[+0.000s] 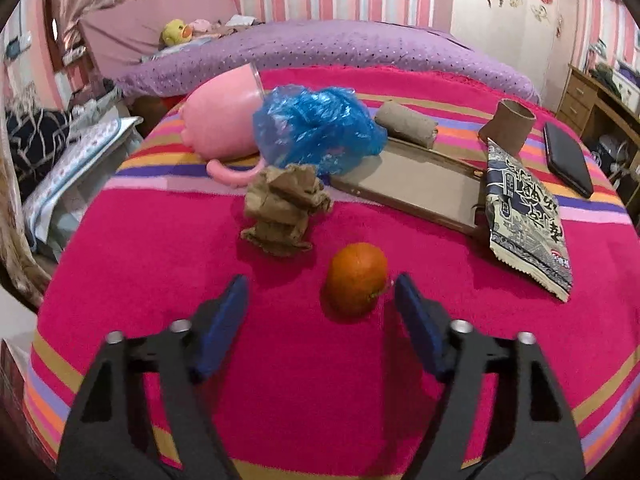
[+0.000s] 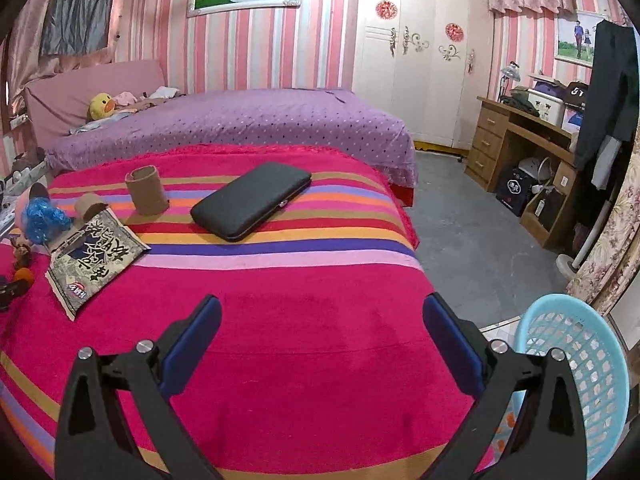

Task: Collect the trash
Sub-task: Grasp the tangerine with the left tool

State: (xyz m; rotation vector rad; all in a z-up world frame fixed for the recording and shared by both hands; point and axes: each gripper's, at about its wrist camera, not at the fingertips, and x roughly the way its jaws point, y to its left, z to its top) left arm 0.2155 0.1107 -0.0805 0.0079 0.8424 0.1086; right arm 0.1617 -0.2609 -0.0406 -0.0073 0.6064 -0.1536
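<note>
Snack wrapper (image 1: 524, 220) with unreadable Chinese print, orange (image 1: 356, 280) between open left tongs (image 1: 320, 290), right tongs (image 2: 320, 320) open.

Bed blanket (image 1: 160, 264) fuzzy matt cloth; blue bag (image 1: 316, 128) glossy crinkled plastic; orange (image 1: 356, 280) dimpled skin; basket (image 2: 592, 360) smooth plastic.

walls (image 2: 260, 48) – pink-striped | wardrobe (image 2: 424, 60) – white | desk (image 2: 516, 148) – wooden | floor (image 2: 472, 232) – grey
</note>
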